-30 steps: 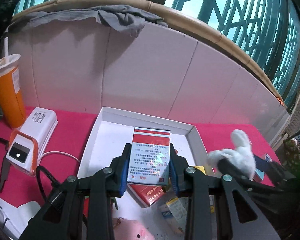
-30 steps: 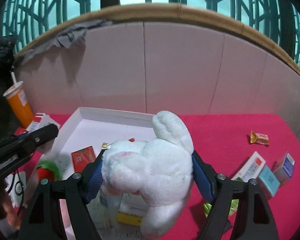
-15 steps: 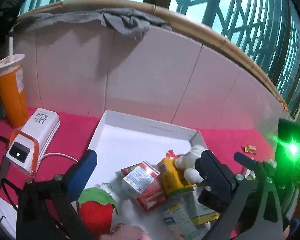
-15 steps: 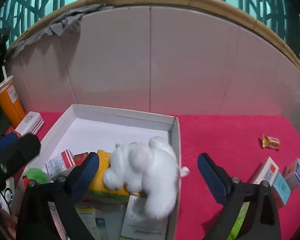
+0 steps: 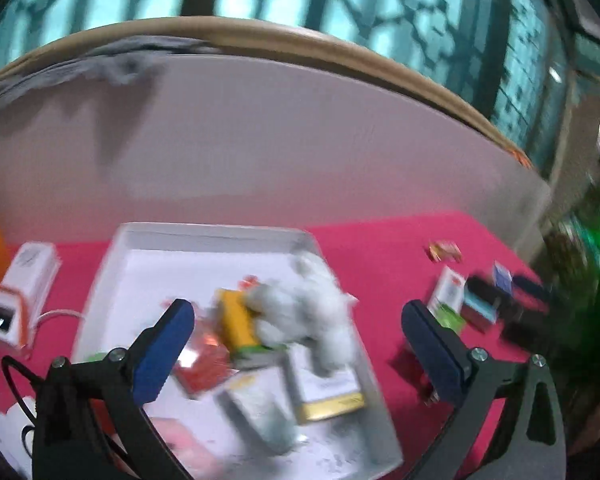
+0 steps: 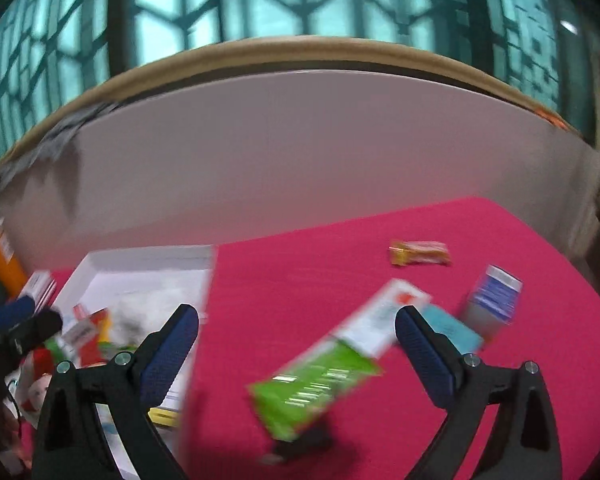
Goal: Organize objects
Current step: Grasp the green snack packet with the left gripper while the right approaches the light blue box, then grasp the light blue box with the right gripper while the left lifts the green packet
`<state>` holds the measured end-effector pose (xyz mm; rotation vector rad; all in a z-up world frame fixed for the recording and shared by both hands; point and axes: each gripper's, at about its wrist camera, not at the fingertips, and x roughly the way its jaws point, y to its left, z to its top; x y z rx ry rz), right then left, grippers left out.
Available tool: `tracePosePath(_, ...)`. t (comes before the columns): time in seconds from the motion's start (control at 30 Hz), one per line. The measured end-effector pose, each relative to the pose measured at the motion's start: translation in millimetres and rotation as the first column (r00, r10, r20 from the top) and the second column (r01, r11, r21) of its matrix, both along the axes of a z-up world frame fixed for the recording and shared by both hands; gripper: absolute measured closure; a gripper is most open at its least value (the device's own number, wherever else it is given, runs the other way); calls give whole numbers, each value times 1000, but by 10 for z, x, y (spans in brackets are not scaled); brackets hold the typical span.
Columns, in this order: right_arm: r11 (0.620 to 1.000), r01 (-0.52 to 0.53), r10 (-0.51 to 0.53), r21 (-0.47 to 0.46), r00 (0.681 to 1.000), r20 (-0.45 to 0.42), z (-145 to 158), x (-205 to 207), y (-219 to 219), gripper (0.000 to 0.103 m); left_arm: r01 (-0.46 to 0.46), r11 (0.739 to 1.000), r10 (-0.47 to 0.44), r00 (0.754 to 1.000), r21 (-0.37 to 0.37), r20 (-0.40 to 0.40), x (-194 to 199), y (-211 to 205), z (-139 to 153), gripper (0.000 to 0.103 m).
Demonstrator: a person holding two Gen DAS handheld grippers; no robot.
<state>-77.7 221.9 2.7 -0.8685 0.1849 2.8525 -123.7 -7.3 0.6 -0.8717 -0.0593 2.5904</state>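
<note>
I've got the tray (image 5: 112, 264) sitting on the tablecloth (image 6: 300, 280) against the back panel (image 6: 300, 152), plush toy (image 5: 312, 308) in its right half lying over the boxes (image 5: 328, 396). Left of the tray, a power bank (image 5: 20, 292), a cup (image 6: 0, 260) behind it. Right of the tray, a long carton (image 6: 340, 356) nearest me, small boxes (image 6: 492, 300) beyond, a candy wrapper (image 6: 420, 253) farthest back

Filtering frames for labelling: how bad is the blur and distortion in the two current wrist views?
Left wrist: heavy motion blur; the white tray and plush toy are smeared, box print unreadable, a green light flare at the right edge. Right wrist: same smear on the green box and the loose boxes; the blue pads stay sharp. Both: strong fisheye bowing of the back panel, dark corner vignette.
</note>
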Motion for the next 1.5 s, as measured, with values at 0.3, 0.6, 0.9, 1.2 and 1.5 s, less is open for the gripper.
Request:
tracePosePath(0.3, 995, -18, 22, -95, 999, 46, -286, 319, 1068, 2, 313, 932, -308, 950, -185, 57, 144, 1098, -256, 0)
tracePosePath(0.6, 976, -209, 200, 53, 970, 139, -652, -25, 1163, 4, 406, 871, -387, 914, -275, 125, 75, 1783, -480, 0)
tracePosePath(0.9, 976, -218, 209, 18, 954, 216, -848, -387, 1317, 5, 421, 848, -365, 904, -321, 222, -179, 2077, -776, 7)
tracePosePath(1.2, 975, -218, 199, 37, 940, 276, -928, -363, 1317, 38, 405, 846, -333, 909, -346, 251, -163, 2071, -921, 48)
tracePosePath(1.5, 987, -160, 150, 21, 957, 248, -848, -128, 1343, 45, 392, 868, -335, 915, -306, 222, -80, 1947, -845, 57)
